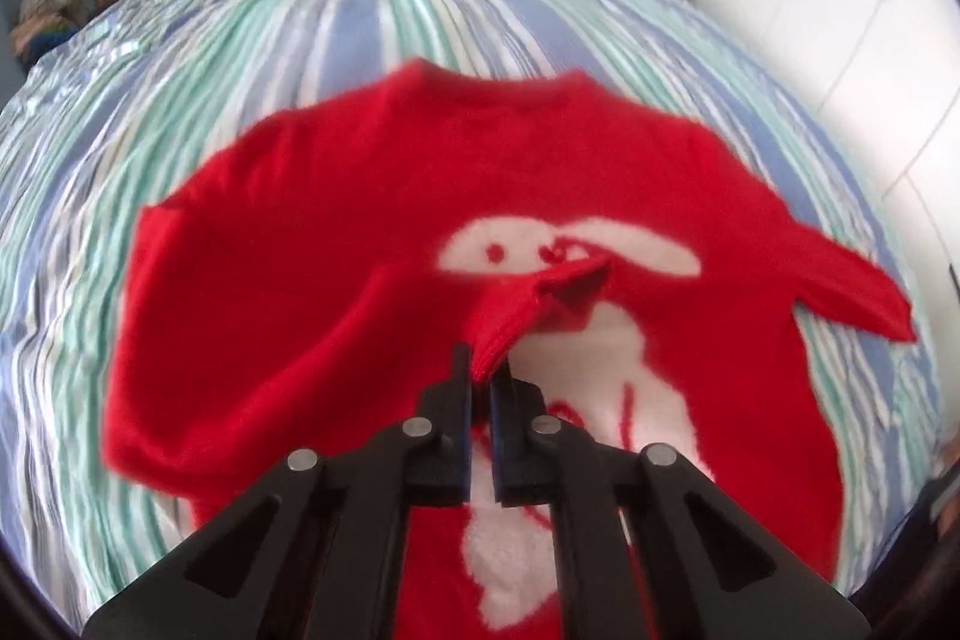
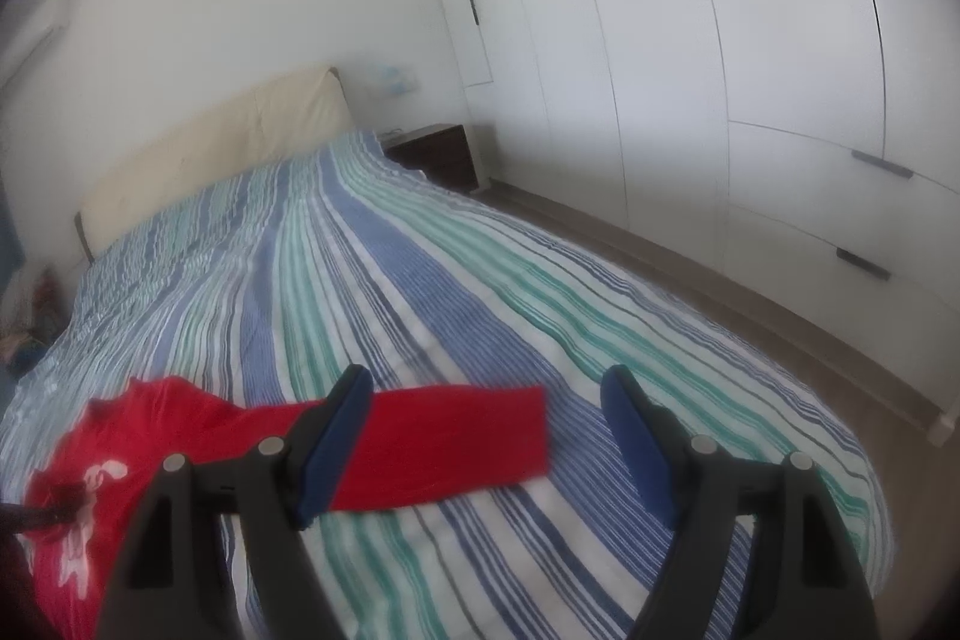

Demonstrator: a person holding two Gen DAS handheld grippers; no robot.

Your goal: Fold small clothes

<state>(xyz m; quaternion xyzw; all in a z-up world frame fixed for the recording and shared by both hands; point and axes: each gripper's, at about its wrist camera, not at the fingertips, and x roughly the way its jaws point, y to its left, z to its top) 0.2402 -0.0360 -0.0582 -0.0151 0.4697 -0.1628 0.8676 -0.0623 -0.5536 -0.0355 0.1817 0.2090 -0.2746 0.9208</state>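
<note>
Red sweater (image 1: 288, 280) spread on striped bedspread (image 1: 360, 10), one cuff (image 1: 510, 334) pinched in left gripper (image 1: 480, 388); right gripper (image 2: 486, 436) gaping wide above other sleeve (image 2: 456, 436)

The left gripper (image 1: 480, 382), filling the lower middle of its frame, is matte black plastic: two broad triangular linkage arms with wedge-shaped recesses, four round silver pivot pins in a shallow arc, and two narrow upright fingers faced with thin blue pads (image 1: 497, 418). The right gripper (image 2: 486, 436), across the bottom of its frame, is the same build in dark grey-black, with four silver pins and long, rounded, deep-blue pads (image 2: 333, 445) lining the inner faces of its fingers. No cables, markings, sleeves or skin can be made out on either.
</note>
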